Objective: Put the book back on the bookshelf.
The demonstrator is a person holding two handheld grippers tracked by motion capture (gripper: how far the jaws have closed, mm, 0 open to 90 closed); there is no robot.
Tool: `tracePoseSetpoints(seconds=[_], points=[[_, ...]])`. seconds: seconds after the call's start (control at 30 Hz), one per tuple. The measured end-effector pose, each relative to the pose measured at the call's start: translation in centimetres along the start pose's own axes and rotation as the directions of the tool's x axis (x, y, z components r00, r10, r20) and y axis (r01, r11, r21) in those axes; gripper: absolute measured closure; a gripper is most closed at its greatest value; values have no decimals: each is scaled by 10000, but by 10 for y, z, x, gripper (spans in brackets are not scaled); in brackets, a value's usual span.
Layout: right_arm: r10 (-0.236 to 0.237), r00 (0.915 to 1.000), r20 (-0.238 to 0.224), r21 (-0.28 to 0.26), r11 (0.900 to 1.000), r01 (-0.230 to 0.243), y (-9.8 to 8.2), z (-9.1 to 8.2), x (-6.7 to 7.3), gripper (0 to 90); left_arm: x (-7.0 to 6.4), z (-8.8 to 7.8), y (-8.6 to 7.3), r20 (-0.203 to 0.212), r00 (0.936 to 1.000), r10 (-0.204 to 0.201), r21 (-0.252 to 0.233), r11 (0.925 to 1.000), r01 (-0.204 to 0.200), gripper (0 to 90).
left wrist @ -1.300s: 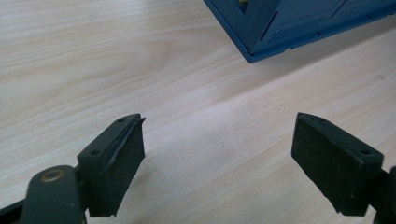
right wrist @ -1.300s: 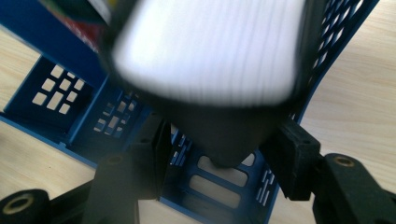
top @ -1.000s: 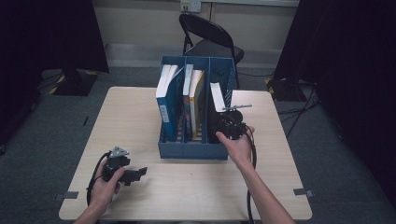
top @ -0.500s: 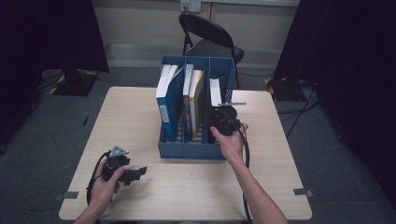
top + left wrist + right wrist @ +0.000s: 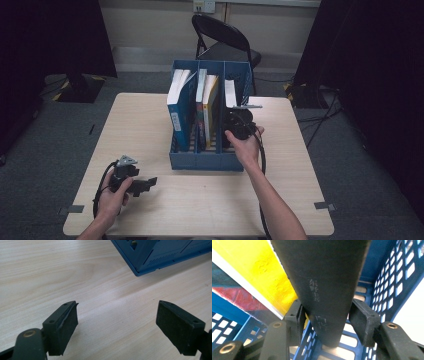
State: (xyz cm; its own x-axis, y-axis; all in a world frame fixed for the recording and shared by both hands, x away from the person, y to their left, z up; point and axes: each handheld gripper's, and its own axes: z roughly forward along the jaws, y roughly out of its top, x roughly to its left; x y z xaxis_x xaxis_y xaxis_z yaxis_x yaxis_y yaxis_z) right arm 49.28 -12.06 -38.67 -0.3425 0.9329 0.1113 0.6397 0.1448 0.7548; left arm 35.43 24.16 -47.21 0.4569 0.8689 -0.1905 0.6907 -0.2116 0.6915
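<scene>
Books: four in three-slot file rack [image 5: 200, 161].

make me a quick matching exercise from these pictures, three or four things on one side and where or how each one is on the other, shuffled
Things:
1. black-spined book
2. left gripper
3. thick blue book with white pages
4. black folding chair

Places or states:
a. behind the wooden table, on the floor
b. left compartment of the blue plastic file rack
c. between the jaws of the right gripper, in the rack's right compartment
d. jaws wide open, low over bare tabletop

Pairs: 1-c, 2-d, 3-b, 4-a
</scene>
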Motion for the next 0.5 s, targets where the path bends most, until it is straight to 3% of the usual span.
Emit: tracePoseSetpoints(seconds=[0.5], points=[[-425, 9989, -190, -61, 9991, 424, 3, 4, -5, 475, 1, 2, 0, 25, 10000, -82, 94, 9999, 82, 174]])
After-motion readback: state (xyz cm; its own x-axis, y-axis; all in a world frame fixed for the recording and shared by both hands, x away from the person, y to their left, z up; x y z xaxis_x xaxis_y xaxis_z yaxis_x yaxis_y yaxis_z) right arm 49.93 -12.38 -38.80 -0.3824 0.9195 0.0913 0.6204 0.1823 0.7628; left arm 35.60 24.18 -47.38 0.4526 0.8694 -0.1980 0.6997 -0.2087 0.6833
